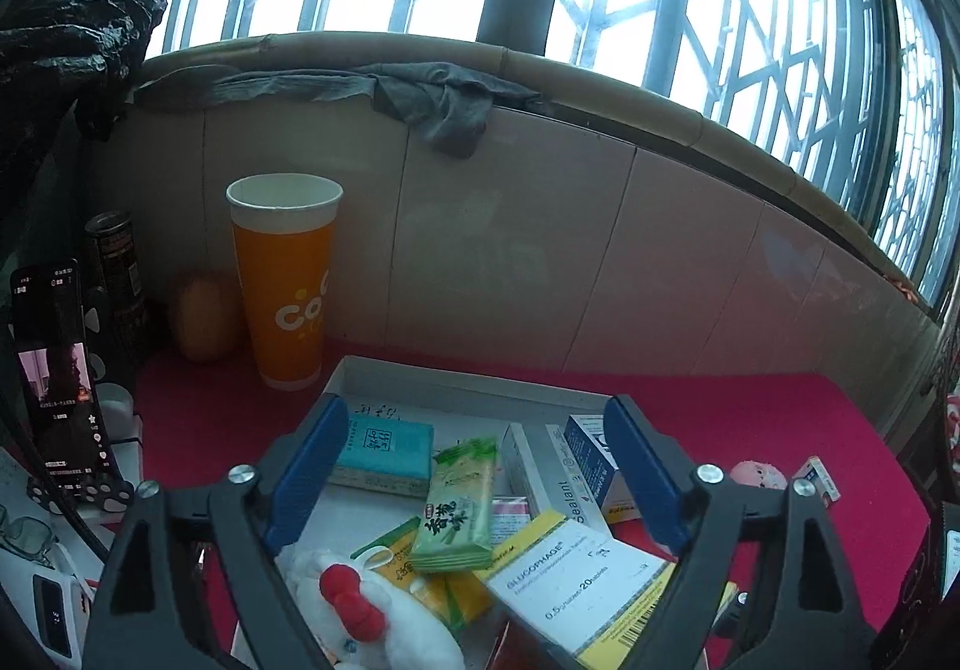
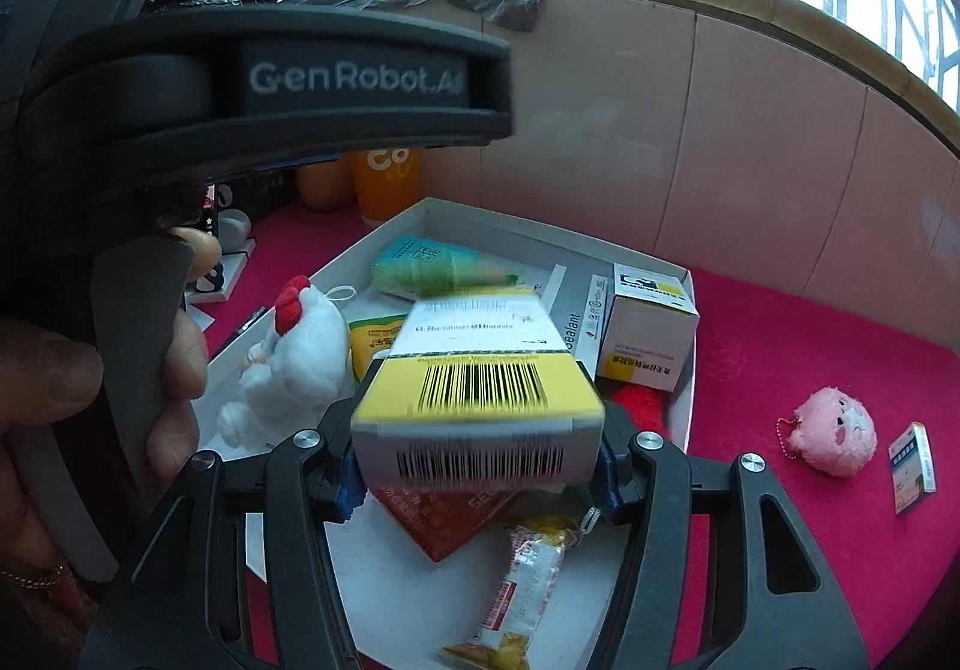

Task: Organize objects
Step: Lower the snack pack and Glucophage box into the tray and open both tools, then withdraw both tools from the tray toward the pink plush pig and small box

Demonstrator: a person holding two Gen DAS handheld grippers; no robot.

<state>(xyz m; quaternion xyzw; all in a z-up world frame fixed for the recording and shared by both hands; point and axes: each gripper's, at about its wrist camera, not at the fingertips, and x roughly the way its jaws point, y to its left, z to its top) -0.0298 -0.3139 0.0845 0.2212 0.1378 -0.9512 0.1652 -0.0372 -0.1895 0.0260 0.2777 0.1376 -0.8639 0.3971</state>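
Nearest the right wrist camera, my right gripper [image 2: 477, 466] is clenched on the yellow-and-white Glucophage box [image 2: 480, 388], gripped across its short end so the long body projects forward over the white tray [image 2: 690, 280], which I take as the landmark; the box looks blurred and sits above the tray's contents, so I judge it is being carried in for sorting. My left gripper [image 1: 474, 478] hangs over the near part of the tray with its blue pads [image 1: 312, 466] spread wide and nothing between them, released, probably kept clear so the right one can work. Inside the tray lie a white plush chicken [image 2: 294, 358] at its left side, a green snack packet [image 1: 459, 508] near the middle, a teal packet [image 1: 387, 451] toward the far wall, and a white medicine carton [image 2: 651, 337] in the far right corner. Outside the tray to its right, on the red cloth [image 2: 780, 346], a pink plush [image 2: 834, 430] and a small blue-and-white box [image 2: 913, 466] are not yet gathered. Beyond the tray's far left corner stands an orange paper cup [image 1: 285, 280] by the tiled wall [image 1: 540, 250].
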